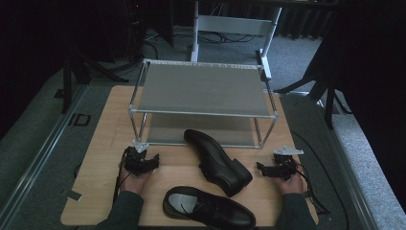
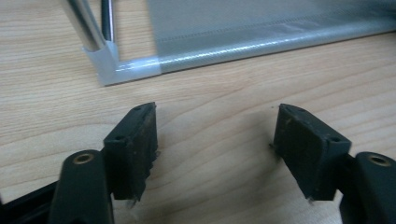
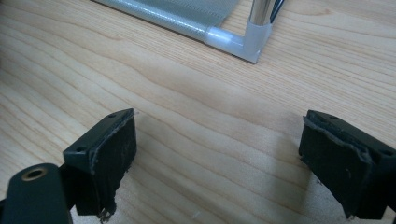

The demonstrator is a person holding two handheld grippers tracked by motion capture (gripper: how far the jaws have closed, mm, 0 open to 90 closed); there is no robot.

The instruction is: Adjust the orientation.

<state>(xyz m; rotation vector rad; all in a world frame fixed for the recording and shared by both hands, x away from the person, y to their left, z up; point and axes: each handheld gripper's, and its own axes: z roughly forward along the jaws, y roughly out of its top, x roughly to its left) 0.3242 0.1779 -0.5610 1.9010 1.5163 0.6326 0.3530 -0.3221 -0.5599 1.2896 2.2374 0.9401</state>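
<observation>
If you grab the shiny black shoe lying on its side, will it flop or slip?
The shiny black leather shoe lying on its side looks stiff, so it probably keeps its shape. Its glossy surface may slip between pads. Resting sideways on the wooden table, it would likely slide or rock if pushed.

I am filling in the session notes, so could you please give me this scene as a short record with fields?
surface: wooden table
rack: two-tier shoe rack at the far side of the table, both shelves bare
shoe one: black shoe lying on its side in front of the rack
shoe two: black shoe upright at the near edge, opening showing
left gripper: resting on the table left of the shoes, jaws open, nothing between them
right gripper: resting on the table right of the shoes, jaws open, nothing between them
</observation>
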